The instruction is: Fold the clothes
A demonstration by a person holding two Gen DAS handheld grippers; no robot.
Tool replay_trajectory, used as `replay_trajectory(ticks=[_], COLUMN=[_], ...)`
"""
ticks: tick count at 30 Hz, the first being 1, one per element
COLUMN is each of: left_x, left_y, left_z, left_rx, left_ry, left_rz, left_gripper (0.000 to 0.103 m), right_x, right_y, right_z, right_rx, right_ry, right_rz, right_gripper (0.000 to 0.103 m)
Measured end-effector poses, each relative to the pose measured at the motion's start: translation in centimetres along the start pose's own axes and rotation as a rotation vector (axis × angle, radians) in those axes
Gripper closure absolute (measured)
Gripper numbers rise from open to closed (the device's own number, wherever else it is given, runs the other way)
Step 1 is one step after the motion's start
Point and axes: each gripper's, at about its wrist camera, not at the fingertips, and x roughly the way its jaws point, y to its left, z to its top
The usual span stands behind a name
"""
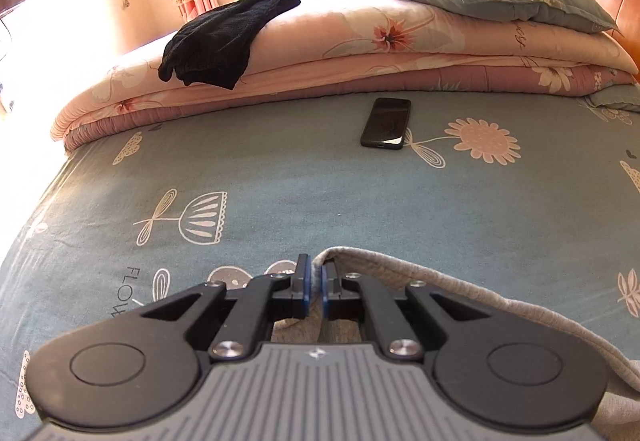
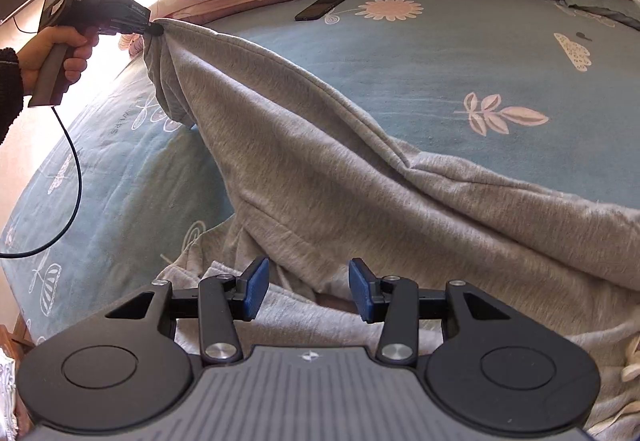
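Left gripper [image 2: 154, 28] jaws I see clamped on grey garment [image 2: 320, 169] hem, lifted off bed [image 2: 440, 73]; right gripper [image 2: 308, 289] jaws parted just above garment.

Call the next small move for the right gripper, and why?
Probably close the right gripper on the grey garment bunched beneath its open jaws. The left gripper is shut on one edge, holding it taut above the bed sheet, so the slack near side needs a second grip.
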Motion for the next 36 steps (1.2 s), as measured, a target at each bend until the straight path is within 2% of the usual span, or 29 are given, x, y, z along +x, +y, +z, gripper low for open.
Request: replay_trajectory(ticks=[4, 8, 11, 17, 18, 19, 20, 22, 27, 30, 36], left_x=[1.0, 1.8, 2.1, 2.4, 2.4, 2.5, 2.6, 2.8, 3.7, 4.6, 7.1], left_y=[-0.9, -0.7, -0.8, -0.9, -1.0, -1.0, -1.1, -1.2, -1.3, -1.8, -3.7], left_z=[0.2, 0.0, -0.2, -0.2, -0.3, -0.3, -0.3, -0.2, 0.0, 0.2, 0.7], left_rx=[0.028, 0.006, 0.026, 0.057, 0.065, 0.072, 0.08, 0.091, 0.095, 0.109, 0.157], left_ry=[0.005, 0.023, 0.032, 0.046, 0.048, 0.051, 0.053, 0.06, 0.081, 0.093, 0.126], left_rz=[0.018, 0.016, 0.017, 0.016, 0.016, 0.018, 0.02, 0.025, 0.035, 0.042, 0.061], left_gripper=[0.1, 0.1, 0.1, 0.1, 0.1, 0.1, 0.1, 0.1, 0.1, 0.1, 0.099], right_x=[-0.2, 2.2, 4.0, 6.9, 7.2, 7.5, 7.5, 7.0, 6.6, 7.3, 8.8], right_y=[-2.8, -6.1, -7.3, -8.2, -8.1, -8.2, -8.3, -8.8, -11.8, -14.0, -16.0], right_z=[2.8, 4.2, 3.8, 3.8, 3.9, 4.2, 4.5, 5.5, 8.8, 10.3, 10.7], right_rx=[-0.17, -0.418, -0.609, -0.881, -0.897, -0.9, -0.892, -0.85, -0.653, -0.549, -0.461], right_ry=[-0.034, 0.045, 0.121, 0.252, 0.294, 0.331, 0.337, 0.304, 0.219, 0.198, 0.189], right_rz=[-0.157, -0.29, -0.296, -0.149, -0.125, -0.115, -0.123, -0.14, -0.217, -0.249, -0.288], right_gripper=[0.054, 0.054, 0.054, 0.056, 0.077, 0.094, 0.097, 0.097, 0.097, 0.097, 0.098])
